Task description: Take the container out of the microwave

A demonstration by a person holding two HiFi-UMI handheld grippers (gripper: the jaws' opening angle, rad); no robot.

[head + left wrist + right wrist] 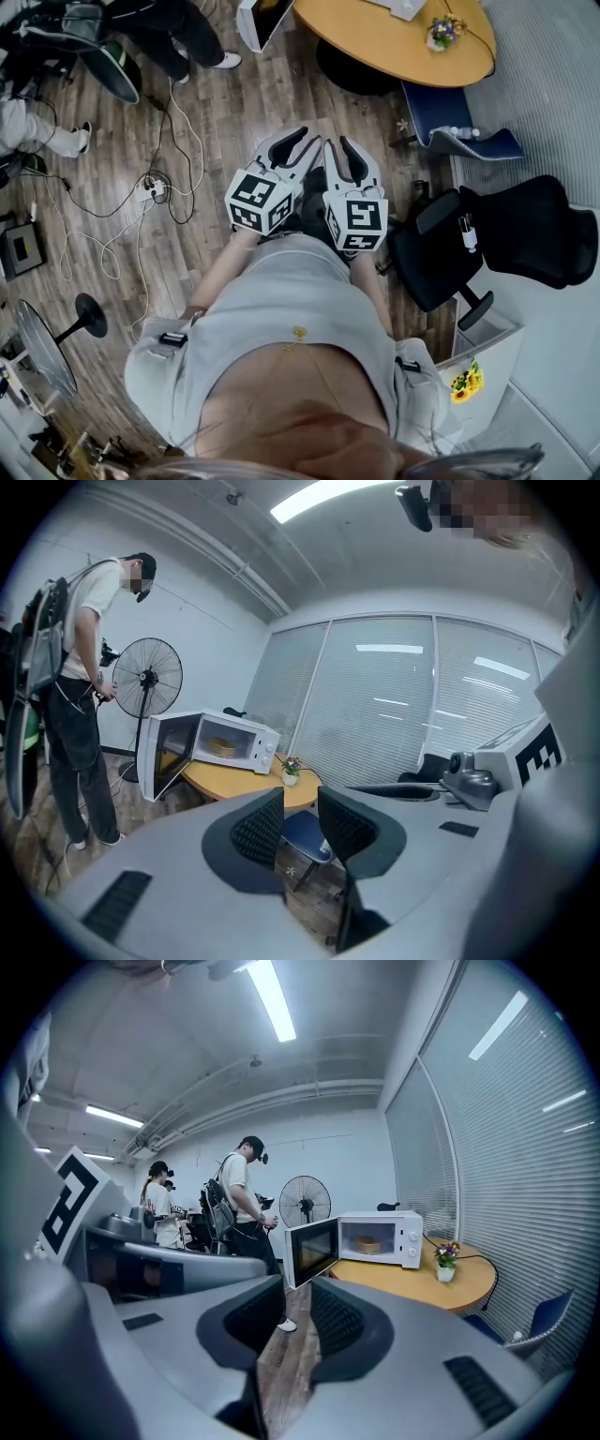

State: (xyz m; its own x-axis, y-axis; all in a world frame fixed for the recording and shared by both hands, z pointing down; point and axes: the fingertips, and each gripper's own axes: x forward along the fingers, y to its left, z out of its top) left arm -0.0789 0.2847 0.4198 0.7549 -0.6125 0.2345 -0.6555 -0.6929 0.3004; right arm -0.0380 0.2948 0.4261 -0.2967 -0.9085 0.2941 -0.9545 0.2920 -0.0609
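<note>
Plainly, the container is seen well apart from both grippers, inside the white microwave, whose door is swung open, on the round wooden table. From the left gripper it is found up and to the left of the jaws; from the right gripper it is found up and to the right.

The container is shown only in the two gripper views. In the head view both grippers are shown side by side before the person's body, above the plank floor.

The left jaws are set a narrow gap apart, with nothing held; a blue chair is seen far beyond the gap. The right jaws are likewise slightly parted and empty.
</note>
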